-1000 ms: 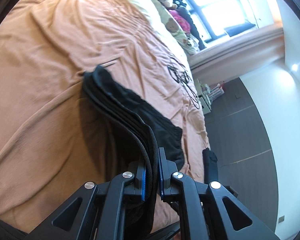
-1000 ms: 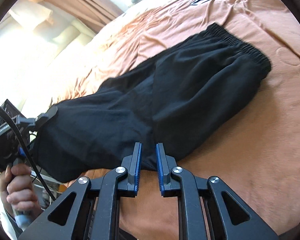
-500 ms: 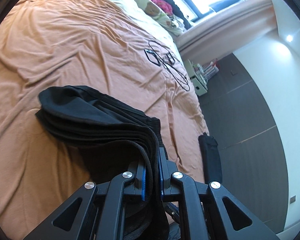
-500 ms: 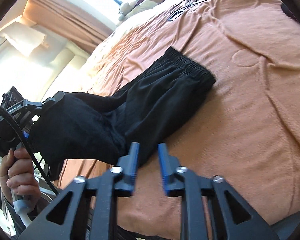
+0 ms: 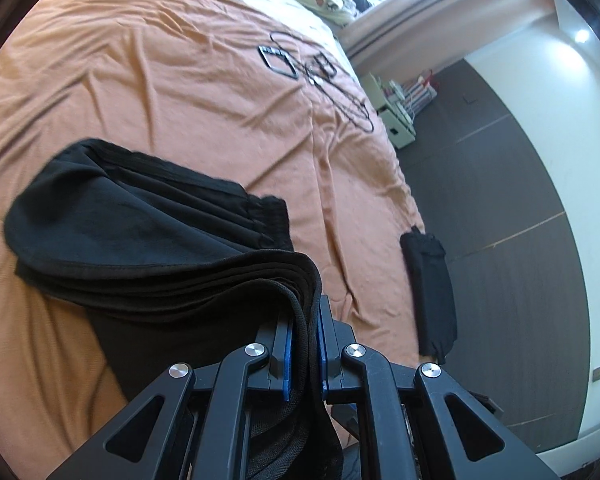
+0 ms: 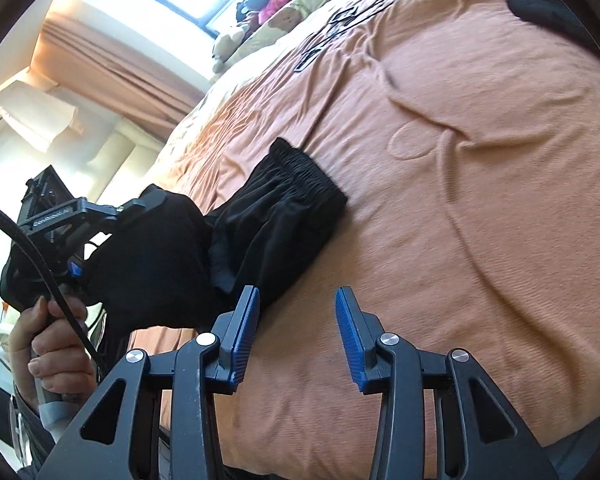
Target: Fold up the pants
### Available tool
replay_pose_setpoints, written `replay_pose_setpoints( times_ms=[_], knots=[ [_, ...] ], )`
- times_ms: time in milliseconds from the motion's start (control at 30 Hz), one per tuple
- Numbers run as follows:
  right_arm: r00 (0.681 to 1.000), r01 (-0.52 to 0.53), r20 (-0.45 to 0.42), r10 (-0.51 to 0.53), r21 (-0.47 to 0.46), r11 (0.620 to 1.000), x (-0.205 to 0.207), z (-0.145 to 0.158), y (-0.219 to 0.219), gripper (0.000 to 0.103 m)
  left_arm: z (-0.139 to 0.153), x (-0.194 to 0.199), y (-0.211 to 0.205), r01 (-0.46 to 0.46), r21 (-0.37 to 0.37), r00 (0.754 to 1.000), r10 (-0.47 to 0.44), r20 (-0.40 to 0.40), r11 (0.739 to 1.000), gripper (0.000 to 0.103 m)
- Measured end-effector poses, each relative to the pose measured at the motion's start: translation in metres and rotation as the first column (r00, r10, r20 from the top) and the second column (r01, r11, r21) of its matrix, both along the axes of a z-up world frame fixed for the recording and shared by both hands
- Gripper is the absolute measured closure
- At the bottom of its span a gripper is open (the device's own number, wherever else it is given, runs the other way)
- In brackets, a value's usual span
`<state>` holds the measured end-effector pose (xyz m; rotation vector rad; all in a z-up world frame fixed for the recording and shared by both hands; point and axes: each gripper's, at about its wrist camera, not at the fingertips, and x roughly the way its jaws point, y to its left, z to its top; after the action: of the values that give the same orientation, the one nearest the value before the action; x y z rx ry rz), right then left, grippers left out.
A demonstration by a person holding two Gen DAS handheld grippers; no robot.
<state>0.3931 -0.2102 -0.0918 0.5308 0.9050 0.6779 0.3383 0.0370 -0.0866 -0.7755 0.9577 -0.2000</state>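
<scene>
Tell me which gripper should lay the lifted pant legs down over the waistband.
Left. The left gripper is shut on the stacked hems of the black pants, lifted above the bed. The right gripper is open and holds nothing, beside the pants near the waistband.

Bright daylight from window [image 6: 204, 4], blown-out glare there, fisheye-warped dark edges, slight motion blur

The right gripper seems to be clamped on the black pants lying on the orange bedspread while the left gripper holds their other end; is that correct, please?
Not quite. The right gripper is open and holds nothing; its jaws stand wide apart above the orange bedspread, as the right wrist view shows. The left gripper does hold the black pants, clamped on a bunched end.
</scene>
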Motion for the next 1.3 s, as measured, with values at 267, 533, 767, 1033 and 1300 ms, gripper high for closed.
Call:
replay_pose_setpoints(
  times_ms=[267,533,767,1033,1300],
  knots=[
    [0.999,0.036,-0.028,-0.036,0.010,0.999,0.005,-0.007,-0.023,0.065,-0.033,0.024,-0.033,0.070,-0.009,0.995,-0.071,-0.076,0.997,0.082],
    [0.998,0.053,-0.041,-0.053,0.013,0.998,0.010,-0.006,-0.033,0.065,-0.033,0.019,-0.042,0.126,-0.070,0.991,-0.129,-0.033,0.990,0.033],
    [0.998,0.062,-0.027,-0.061,0.043,0.997,0.011,-0.002,-0.033,0.041,-0.025,-0.005,-0.013,0.074,-0.057,0.997,-0.075,-0.013,0.996,0.017],
    [0.998,0.057,-0.015,-0.056,0.079,0.995,0.008,0.001,-0.030,0.039,-0.040,-0.029,0.042,-0.053,-0.058,0.998,0.050,-0.040,0.997,0.011],
    [0.998,0.035,-0.051,-0.031,0.091,0.995,0.013,-0.003,-0.011,0.038,-0.064,-0.037,0.081,-0.137,-0.079,0.989,0.131,-0.072,0.987,0.010]
  ],
)
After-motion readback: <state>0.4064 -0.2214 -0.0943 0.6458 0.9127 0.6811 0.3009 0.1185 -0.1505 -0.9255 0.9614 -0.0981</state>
